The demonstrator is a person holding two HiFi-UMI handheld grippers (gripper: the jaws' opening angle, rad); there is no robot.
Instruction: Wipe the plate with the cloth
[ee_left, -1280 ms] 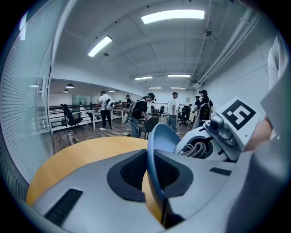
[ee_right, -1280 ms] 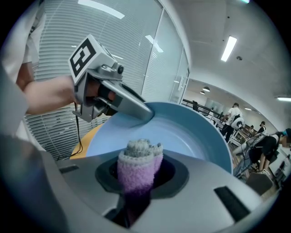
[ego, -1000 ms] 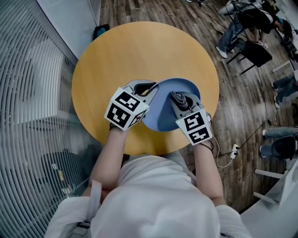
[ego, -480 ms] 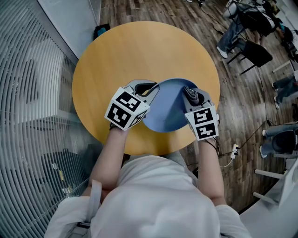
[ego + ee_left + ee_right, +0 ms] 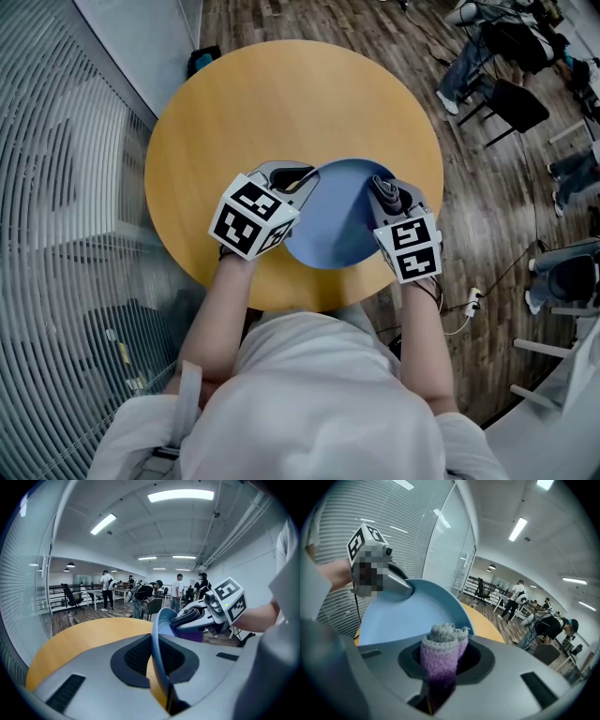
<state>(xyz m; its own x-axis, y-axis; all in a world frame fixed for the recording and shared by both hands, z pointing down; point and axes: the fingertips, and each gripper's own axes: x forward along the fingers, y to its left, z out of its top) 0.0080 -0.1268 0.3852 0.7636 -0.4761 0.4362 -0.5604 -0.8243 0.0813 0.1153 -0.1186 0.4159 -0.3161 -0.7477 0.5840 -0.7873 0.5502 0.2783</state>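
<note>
Compared with the head view of one second ago, the right gripper (image 5: 384, 195) is now being shown further to the right: it was over the middle of the blue round plate (image 5: 333, 230) and is now at the plate's right rim. Against the picture of half a second ago, hardly any change is being seen. The left gripper (image 5: 302, 178) is being shown in the same place throughout.

The plate is being held over the near part of the round yellow wooden surface (image 5: 281, 103). Its left rim is being clamped between the jaws of the left gripper (image 5: 158, 667), which are closed on it; in the left gripper view the plate (image 5: 158, 630) is being seen edge-on. The plate is being kept tilted, with its hollow face (image 5: 405, 616) turned up and toward the right gripper (image 5: 199, 613). Contact between its lower rim and the surface cannot be determined.

The purple and grey knitted cloth (image 5: 440, 653) is being gripped as a folded roll by the closed jaws of the right gripper. Its long axis is being kept along the jaws, with the grey end pointing forward at the plate's face. In the head view the cloth (image 5: 380, 187) is being shown against the right rim.
</note>
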